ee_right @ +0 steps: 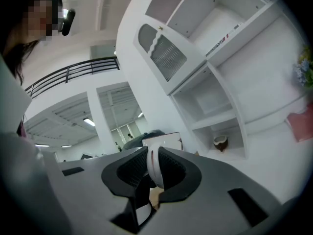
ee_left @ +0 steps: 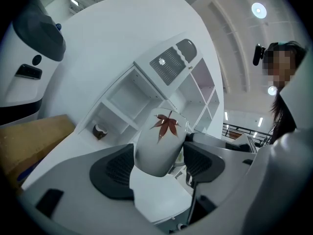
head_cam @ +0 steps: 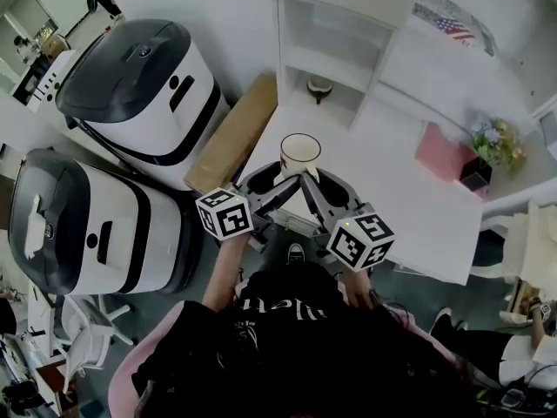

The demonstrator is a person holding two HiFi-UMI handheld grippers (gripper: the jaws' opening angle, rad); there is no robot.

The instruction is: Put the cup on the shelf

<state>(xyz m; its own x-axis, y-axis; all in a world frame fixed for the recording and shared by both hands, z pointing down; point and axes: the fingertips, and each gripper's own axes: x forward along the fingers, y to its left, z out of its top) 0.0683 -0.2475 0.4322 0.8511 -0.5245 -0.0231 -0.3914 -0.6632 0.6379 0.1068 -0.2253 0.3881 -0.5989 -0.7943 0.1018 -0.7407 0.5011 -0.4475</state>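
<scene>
A: Where is the cup (head_cam: 300, 153)?

B: Just above the near edge of the white surface (head_cam: 409, 190), upright and held between both grippers. From the head view you look down into its open mouth, with a dark rim and a pale inside.

A: What has hold of it?

B: The left gripper (head_cam: 277, 188) has the body. In the left gripper view the cup (ee_left: 159, 141) fills the gap and the fingers (ee_left: 115, 173) press on it from both sides. Only that view shows the red leaf (ee_left: 167, 124) printed on its wall.

A: And the right gripper (head_cam: 315, 190)?

B: In the right gripper view its fingers (ee_right: 173, 173) pinch the white handle (ee_right: 153, 168), a thin curved strip clamped between the pads. The head view hides this grip, because the two grippers meet under the cup there.

A: Where is the shelf (head_cam: 331, 50)?

B: Beyond the cup, at the far side of the surface. It is a white unit with open compartments. A small brown-and-white bowl (head_cam: 319, 86) sits in a low compartment, and both gripper views catch it too (ee_left: 100, 131) (ee_right: 220, 142).

A: Anything farther out?

B: To the right on the surface lie a pink pad (head_cam: 444, 153) and a dark flower pot (head_cam: 487, 151). The right gripper view catches only their edges, and the left one shows neither. To the left a cardboard box (head_cam: 235, 133) leans beside the surface, with two white-and-black machines (head_cam: 139, 85) past it.
</scene>
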